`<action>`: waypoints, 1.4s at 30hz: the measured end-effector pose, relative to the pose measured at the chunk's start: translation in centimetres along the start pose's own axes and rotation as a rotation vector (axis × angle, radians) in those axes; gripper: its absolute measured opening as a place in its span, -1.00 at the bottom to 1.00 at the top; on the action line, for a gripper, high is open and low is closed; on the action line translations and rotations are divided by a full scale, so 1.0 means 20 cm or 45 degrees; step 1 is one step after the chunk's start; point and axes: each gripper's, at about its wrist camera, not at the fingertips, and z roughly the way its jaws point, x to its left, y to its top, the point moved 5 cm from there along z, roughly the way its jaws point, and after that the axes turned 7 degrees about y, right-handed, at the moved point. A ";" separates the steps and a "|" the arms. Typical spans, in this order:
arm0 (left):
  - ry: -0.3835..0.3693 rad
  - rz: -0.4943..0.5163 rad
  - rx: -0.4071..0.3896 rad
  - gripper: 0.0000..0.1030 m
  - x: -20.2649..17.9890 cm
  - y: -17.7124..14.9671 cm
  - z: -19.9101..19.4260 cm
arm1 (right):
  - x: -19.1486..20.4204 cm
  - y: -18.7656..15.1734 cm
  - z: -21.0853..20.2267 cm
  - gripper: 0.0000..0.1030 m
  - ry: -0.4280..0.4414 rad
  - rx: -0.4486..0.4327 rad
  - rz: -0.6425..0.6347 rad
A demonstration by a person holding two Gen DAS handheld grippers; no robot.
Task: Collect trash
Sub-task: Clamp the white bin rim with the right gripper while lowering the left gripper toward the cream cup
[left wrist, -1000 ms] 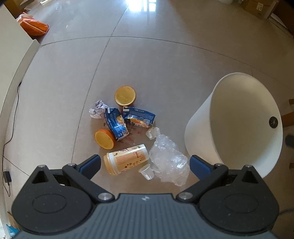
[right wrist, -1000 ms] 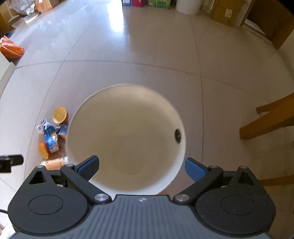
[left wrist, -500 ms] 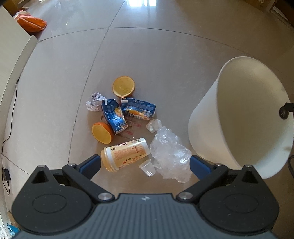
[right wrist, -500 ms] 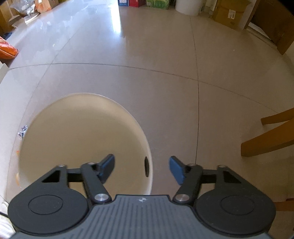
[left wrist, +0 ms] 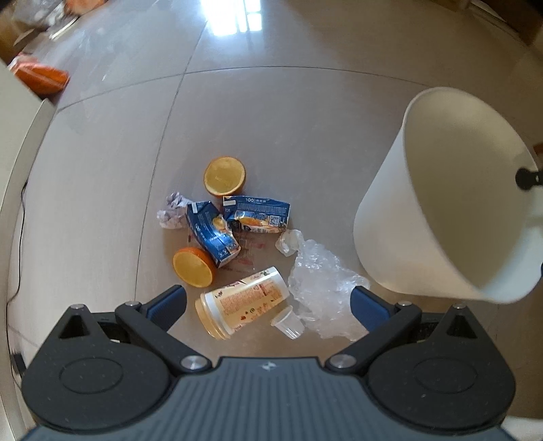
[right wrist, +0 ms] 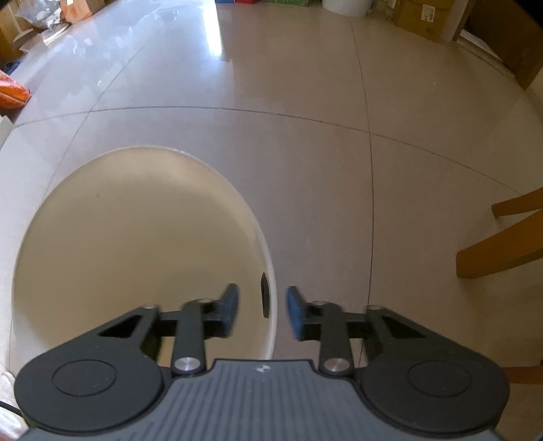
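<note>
A pile of trash lies on the tiled floor in the left wrist view: two orange halves (left wrist: 224, 174) (left wrist: 193, 266), two crushed blue cartons (left wrist: 212, 234) (left wrist: 258, 212), crumpled paper (left wrist: 171, 212), a fallen yoghurt cup (left wrist: 244, 305), a small clear cup (left wrist: 288, 322) and clear plastic wrap (left wrist: 322, 285). My left gripper (left wrist: 268, 302) hangs open above the yoghurt cup. To the right stands a white bin (left wrist: 441, 203). My right gripper (right wrist: 263, 302) straddles the bin's right rim (right wrist: 273, 305) beside a dark hole. Its jaws are closing, with a small gap still showing on each side of the rim.
An orange bag (left wrist: 40, 76) lies far left by a white cabinet edge (left wrist: 17, 112), with a black cable (left wrist: 20, 220) along the floor. Wooden chair legs (right wrist: 502, 244) stand right of the bin. Cardboard boxes (right wrist: 420, 13) line the far wall.
My right gripper has dropped from over the bin's middle to its right rim, and its jaws have narrowed from wide to nearly together. The left gripper has sunk slightly toward the trash.
</note>
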 end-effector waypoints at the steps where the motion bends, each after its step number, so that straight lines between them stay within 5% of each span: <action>1: 0.000 0.005 -0.008 0.98 0.01 0.00 0.01 | 0.00 0.00 0.01 -0.56 -0.001 0.003 -0.009; 12: -0.054 -0.030 0.025 0.98 0.07 -0.04 0.18 | 0.03 0.06 0.07 -0.58 -0.094 0.082 -0.006; 22: -0.106 0.037 -0.046 0.97 0.03 0.08 0.29 | 0.07 0.14 0.10 -0.67 -0.143 0.112 0.021; 30: -0.124 0.122 -0.109 0.96 0.01 0.17 0.34 | 0.03 0.03 0.04 -0.68 -0.168 0.143 0.247; 42: -0.208 0.340 -0.026 0.96 0.00 0.21 0.52 | 0.17 0.02 0.04 -0.63 -0.252 0.136 0.188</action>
